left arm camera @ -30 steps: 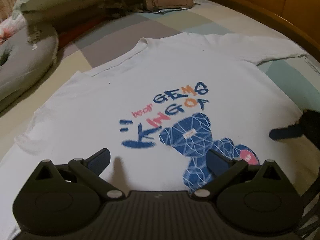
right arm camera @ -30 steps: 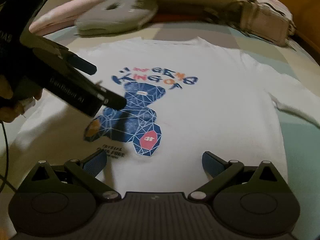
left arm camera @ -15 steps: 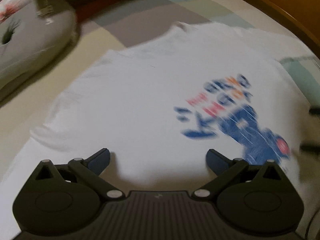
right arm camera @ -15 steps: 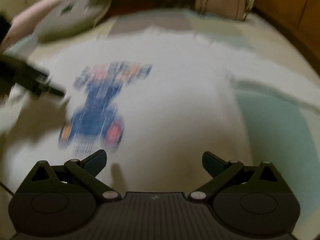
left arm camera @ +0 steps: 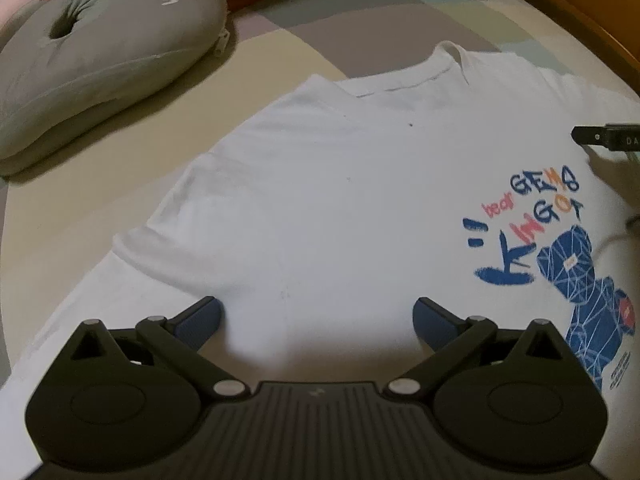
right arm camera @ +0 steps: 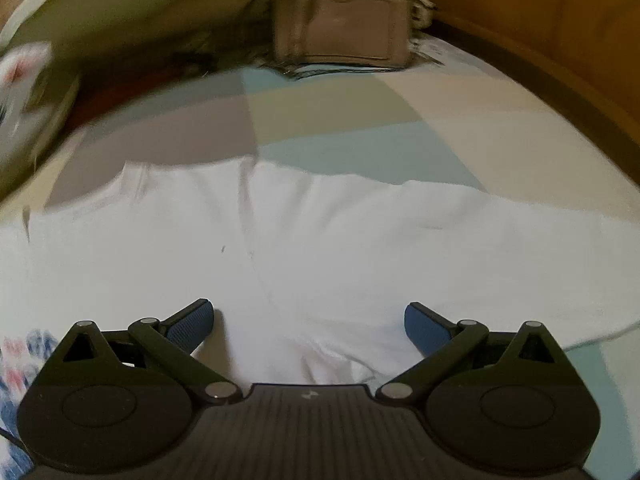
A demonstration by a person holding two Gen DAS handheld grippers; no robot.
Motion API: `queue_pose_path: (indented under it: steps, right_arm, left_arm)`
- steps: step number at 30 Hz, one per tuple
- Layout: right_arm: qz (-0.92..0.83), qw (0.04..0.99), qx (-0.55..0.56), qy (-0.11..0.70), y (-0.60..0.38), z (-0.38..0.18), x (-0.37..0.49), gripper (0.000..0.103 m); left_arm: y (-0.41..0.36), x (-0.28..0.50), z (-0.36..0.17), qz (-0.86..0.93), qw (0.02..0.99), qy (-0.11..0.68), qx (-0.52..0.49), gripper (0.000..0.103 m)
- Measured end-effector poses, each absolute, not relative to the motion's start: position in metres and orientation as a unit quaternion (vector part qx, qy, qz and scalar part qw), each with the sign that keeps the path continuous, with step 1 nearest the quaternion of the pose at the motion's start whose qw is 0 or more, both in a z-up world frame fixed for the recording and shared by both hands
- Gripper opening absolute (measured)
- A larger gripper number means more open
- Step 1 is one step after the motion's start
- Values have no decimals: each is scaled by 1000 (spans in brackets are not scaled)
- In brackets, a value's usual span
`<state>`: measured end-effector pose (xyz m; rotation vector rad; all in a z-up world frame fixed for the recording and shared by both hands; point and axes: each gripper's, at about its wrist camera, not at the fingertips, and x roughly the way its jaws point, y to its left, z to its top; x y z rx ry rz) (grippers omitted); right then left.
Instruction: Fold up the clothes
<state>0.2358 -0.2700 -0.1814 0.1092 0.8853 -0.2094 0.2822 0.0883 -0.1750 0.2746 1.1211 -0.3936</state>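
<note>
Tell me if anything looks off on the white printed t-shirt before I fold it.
A small dark speck sits on the white printed t-shirt just below the collar, possibly a stain or lint. Otherwise the shirt lies flat, only slightly rumpled.

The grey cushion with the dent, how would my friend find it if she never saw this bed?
Start at the white T-shirt spread on the patchwork bedspread. Look past its sleeve toward the head of the bed: the grey cushion lies there. It is the only puffy grey thing with a deep dimple in its middle.
</note>
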Motion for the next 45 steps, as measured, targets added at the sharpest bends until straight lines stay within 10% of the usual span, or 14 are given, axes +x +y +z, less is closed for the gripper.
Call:
queue_pose_path:
  steps: [45]
  right_arm:
    - [-142,894,141,400,-277,-173,235,103]
  left_arm:
    - [92,279,-171,-197,803,529,193,102]
